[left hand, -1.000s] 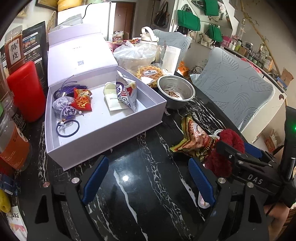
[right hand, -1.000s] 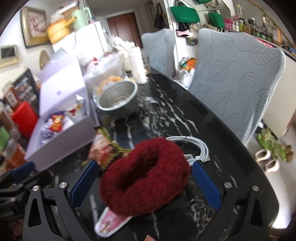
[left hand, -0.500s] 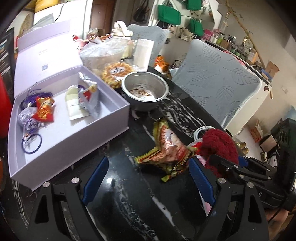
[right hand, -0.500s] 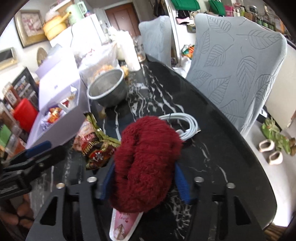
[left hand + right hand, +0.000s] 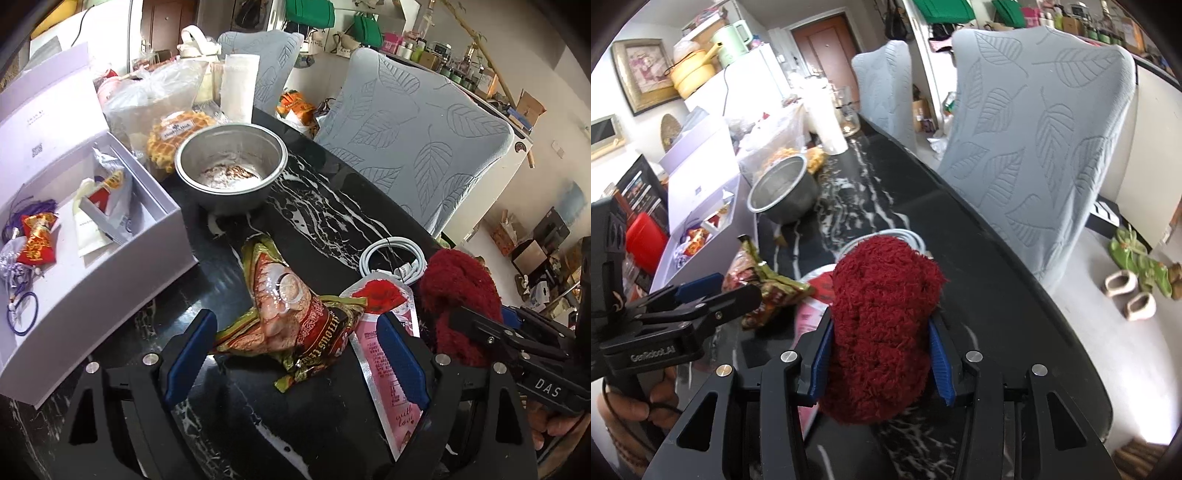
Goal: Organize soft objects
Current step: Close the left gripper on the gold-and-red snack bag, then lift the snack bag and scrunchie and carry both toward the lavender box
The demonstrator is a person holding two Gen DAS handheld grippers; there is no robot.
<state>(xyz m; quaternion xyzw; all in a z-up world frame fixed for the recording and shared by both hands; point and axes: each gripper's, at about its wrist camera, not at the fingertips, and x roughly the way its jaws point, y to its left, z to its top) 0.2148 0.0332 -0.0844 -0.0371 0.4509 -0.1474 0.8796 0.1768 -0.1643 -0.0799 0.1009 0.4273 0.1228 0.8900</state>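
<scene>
The red scrunchie [image 5: 882,325] is clamped in the right hand-held gripper [image 5: 881,354], whose jaws have just been closing, beside the snack bag [image 5: 291,314]; its springy plush could slip free; the left hand-held gripper [image 5: 291,354] is held apart

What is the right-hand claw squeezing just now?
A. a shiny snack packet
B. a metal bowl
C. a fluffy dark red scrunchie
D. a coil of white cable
C. In the right wrist view the blue pads of the right claw press into both sides of the fluffy dark red scrunchie, its jaws having just been closing on it; the snack packet, white cable and metal bowl lie untouched on the table.
</scene>
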